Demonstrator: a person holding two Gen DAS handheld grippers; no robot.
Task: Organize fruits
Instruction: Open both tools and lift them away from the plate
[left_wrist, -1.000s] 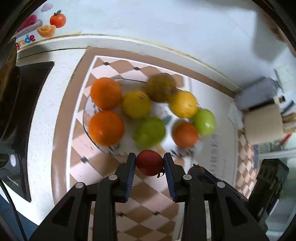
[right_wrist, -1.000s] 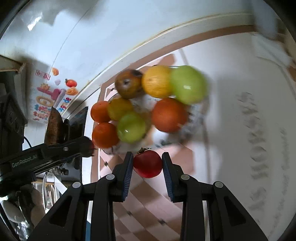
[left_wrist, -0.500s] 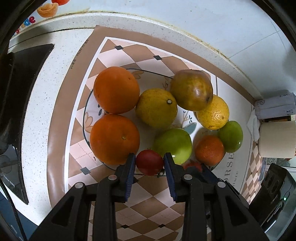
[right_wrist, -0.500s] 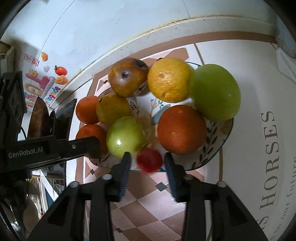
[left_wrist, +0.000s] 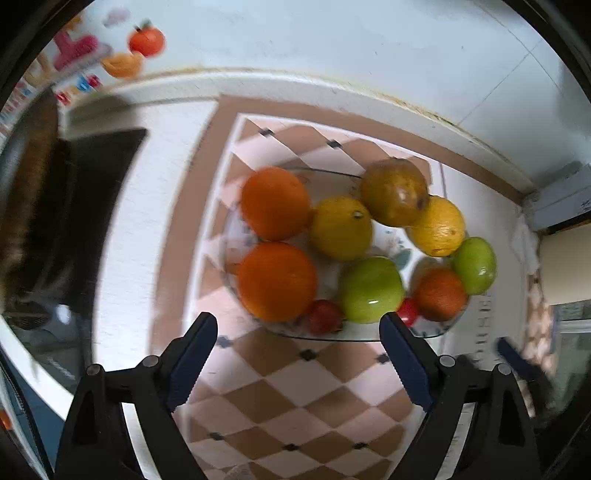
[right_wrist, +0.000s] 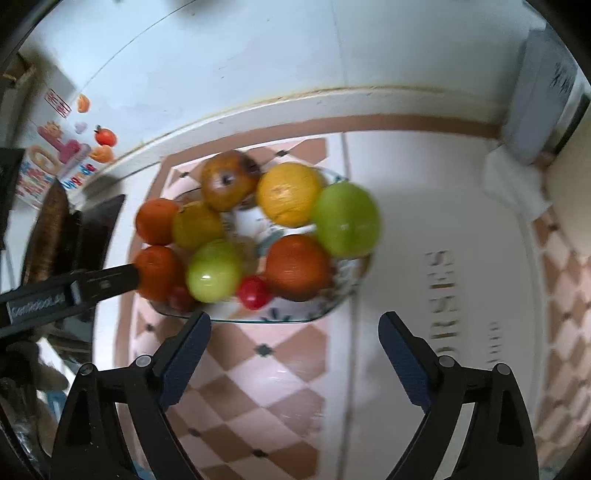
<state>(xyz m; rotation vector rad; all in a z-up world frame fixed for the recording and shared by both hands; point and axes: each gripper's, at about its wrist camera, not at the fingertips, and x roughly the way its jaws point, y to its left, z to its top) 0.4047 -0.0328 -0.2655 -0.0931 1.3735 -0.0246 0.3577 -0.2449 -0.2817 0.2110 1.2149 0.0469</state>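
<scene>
A glass plate (left_wrist: 332, 336) (right_wrist: 295, 317) on the checkered mat holds several fruits: oranges, yellow citrus, green apples and a brown pear. Two small red fruits lie at its near rim: one (left_wrist: 325, 316) (right_wrist: 181, 297) beside the big orange, one (left_wrist: 408, 312) (right_wrist: 253, 291) beside the green apple. My left gripper (left_wrist: 297, 354) is open and empty, just short of the plate's near rim. My right gripper (right_wrist: 295, 350) is open and empty, also just short of the rim. The left gripper's finger shows in the right wrist view (right_wrist: 107, 282), next to the plate's left side.
A checkered mat (left_wrist: 295, 406) covers the white counter. A dark appliance (left_wrist: 74, 206) stands at the left. A wall with fruit stickers (left_wrist: 146, 40) runs behind. A grey box (right_wrist: 543, 92) and white cloth (right_wrist: 513, 181) sit at the back right.
Both grippers opened and let go of their small red fruits, which now lie at the plate's near rim. Both grippers have drawn back from the plate.
</scene>
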